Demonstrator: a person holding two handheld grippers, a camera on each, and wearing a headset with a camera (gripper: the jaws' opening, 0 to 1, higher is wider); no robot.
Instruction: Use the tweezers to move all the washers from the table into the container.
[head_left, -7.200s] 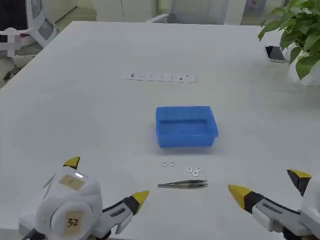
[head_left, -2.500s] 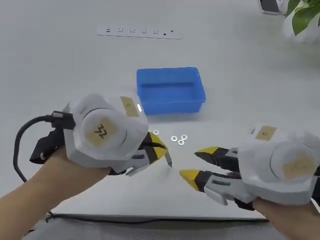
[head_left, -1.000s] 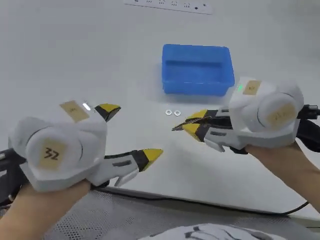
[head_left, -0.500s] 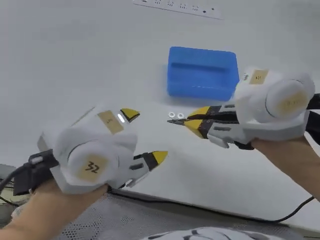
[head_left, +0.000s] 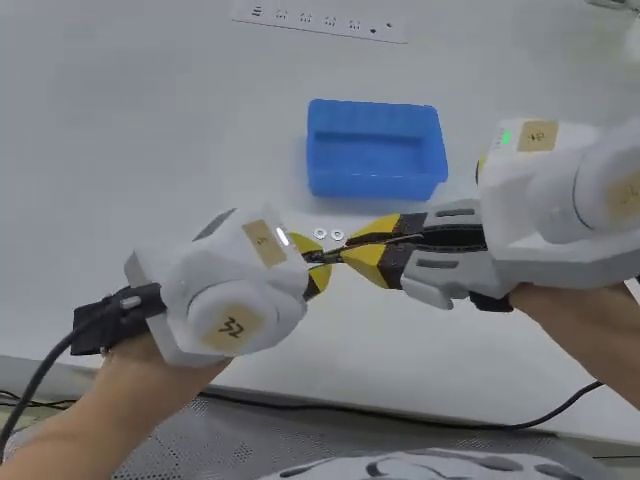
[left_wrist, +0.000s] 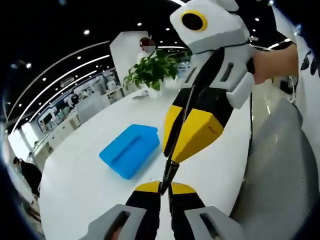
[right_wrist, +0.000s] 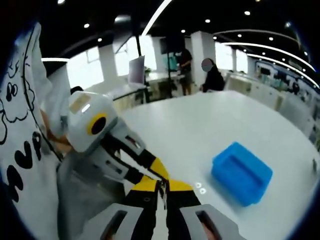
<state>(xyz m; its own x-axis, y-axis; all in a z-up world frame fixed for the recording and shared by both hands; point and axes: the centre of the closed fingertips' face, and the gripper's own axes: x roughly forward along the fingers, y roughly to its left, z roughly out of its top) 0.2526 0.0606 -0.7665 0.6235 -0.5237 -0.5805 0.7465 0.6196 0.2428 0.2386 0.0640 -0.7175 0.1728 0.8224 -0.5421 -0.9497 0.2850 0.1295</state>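
Washers lie near blue container.

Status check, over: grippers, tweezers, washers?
Left gripper and right gripper both shut on tweezers. Washers on table, just short of container. Nothing blocking.

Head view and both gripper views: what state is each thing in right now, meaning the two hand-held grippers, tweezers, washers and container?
Left hand-held gripper: shut on the tip of the tweezers.
Right hand-held gripper: shut on the tweezers.
Tweezers: held between both grippers, raised off the table.
Washers: two in sight, lying flat on the table beside the container, not yet picked up.
Container: upright, open, no washers seen inside.
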